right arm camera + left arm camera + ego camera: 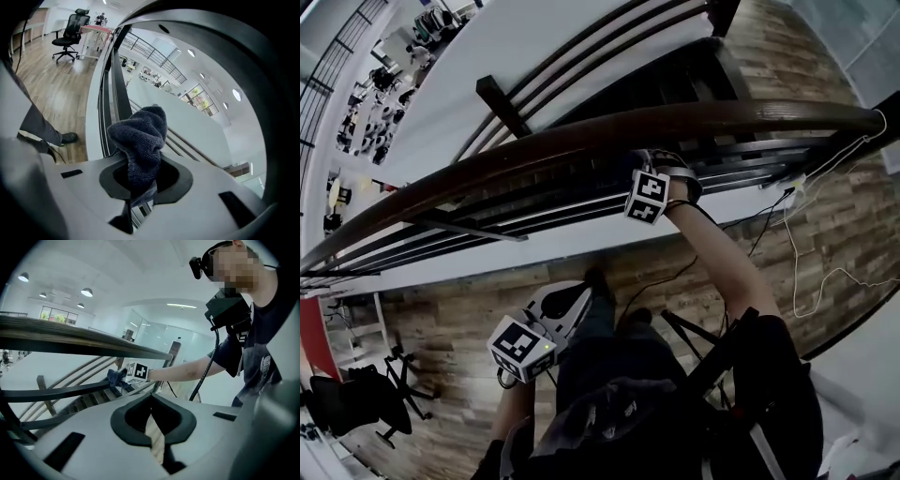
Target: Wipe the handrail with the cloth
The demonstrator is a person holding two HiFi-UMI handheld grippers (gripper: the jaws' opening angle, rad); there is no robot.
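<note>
Blue-grey cloth (140, 136) is sitting clamped in right gripper (661, 173) jaws just under the handrail (581, 141), centre frame, for wiping; left gripper (567, 305) is idling lower left, jaws together.

Rough knitted cloth (140, 136), glossy dark wooden handrail (722, 114), matt wood-plank floor (459, 328).
</note>
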